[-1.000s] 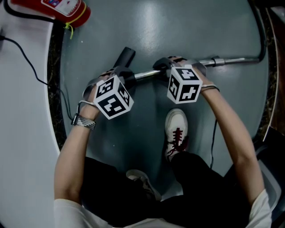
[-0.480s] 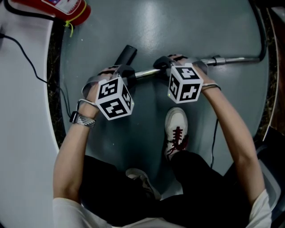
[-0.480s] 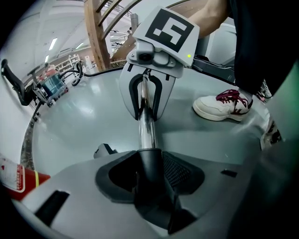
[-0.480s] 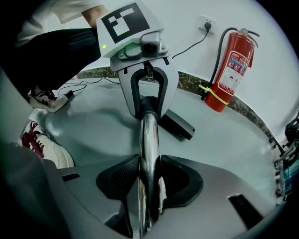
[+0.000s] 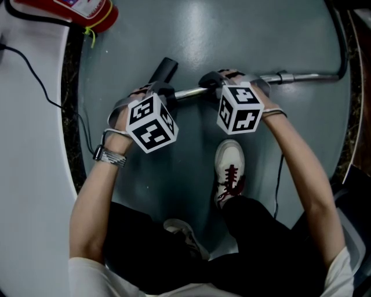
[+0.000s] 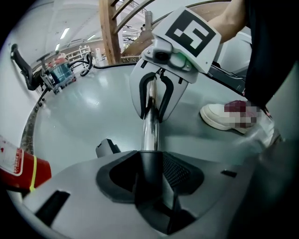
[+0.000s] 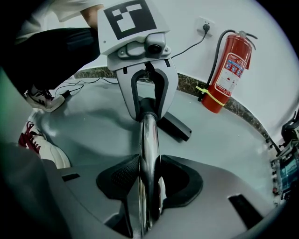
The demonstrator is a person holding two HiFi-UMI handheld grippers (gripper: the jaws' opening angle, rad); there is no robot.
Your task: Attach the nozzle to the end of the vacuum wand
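- The left claw (image 6: 148, 186) is closed on the black neck of the nozzle (image 5: 164, 70), at the end of the wand (image 5: 301, 76), over the floor (image 5: 232, 35).
- The right claw (image 7: 148, 186) is closed on the chrome wand.
- Risk: an off-axis push may jam the joint or leave it loose, and the smooth wand may slip.

Bare floor (image 5: 232, 35) lies open beyond the wand (image 5: 301, 76) and nozzle (image 5: 164, 71). A shoe (image 5: 230, 165) crowds the near side, a fire extinguisher (image 5: 87, 11) the far-left corner.

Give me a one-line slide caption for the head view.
Head view: left gripper grips the black nozzle, right gripper the chrome vacuum wand, held end to end over a grey floor.
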